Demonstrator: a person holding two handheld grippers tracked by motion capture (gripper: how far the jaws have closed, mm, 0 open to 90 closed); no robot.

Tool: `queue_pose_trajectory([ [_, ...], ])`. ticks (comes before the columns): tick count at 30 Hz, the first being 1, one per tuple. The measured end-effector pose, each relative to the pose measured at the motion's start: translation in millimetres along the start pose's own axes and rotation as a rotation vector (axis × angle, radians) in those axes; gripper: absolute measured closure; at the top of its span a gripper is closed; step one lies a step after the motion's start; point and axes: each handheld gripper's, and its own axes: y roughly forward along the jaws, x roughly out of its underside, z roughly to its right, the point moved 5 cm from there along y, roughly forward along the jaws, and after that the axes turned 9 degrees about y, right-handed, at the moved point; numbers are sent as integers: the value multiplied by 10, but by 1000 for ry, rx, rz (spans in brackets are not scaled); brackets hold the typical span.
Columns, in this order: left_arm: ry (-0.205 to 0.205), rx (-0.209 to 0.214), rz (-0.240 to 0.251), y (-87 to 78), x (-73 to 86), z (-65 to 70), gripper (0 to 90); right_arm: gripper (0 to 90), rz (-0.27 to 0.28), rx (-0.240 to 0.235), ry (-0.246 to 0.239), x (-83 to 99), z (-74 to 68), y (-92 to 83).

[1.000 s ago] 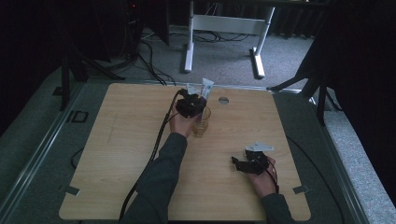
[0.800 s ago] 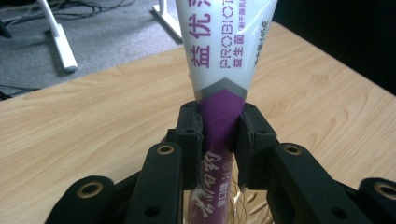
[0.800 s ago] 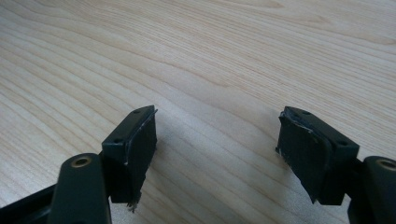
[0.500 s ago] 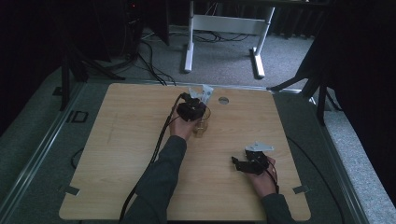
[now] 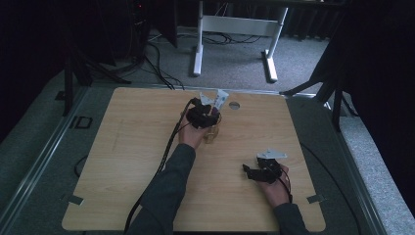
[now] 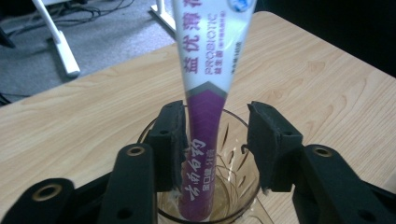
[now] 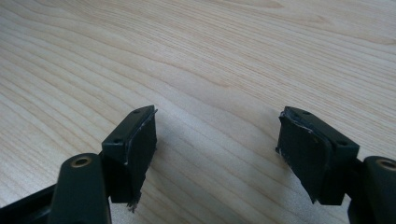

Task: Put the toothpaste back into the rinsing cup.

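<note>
I see the tube [image 6: 205, 93] standing in the glass [image 6: 233, 186], leaning, its upper end above the rim. The glass sits on the table [image 5: 122, 161] near the far edge, left of a hole [image 5: 234, 105]. My left gripper [image 6: 215, 140] straddles the tube over the glass. My right gripper [image 5: 252, 172] is well apart, nearer and right.

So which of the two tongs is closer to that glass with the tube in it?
The left tongs straddle the glass, open around the tube. The right tongs sit apart, nearer the person.
</note>
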Motion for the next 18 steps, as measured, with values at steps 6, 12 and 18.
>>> queue_pose_trajectory([
  [6,-22,-24,58,-155,14,-25,493,278,0,0,1,0,-1,0],
  [12,-47,-68,48,-299,208,-126,442,278,0,0,0,0,0,0],
  [18,-75,-114,4,-415,498,-261,394,279,0,0,0,0,0,0],
])
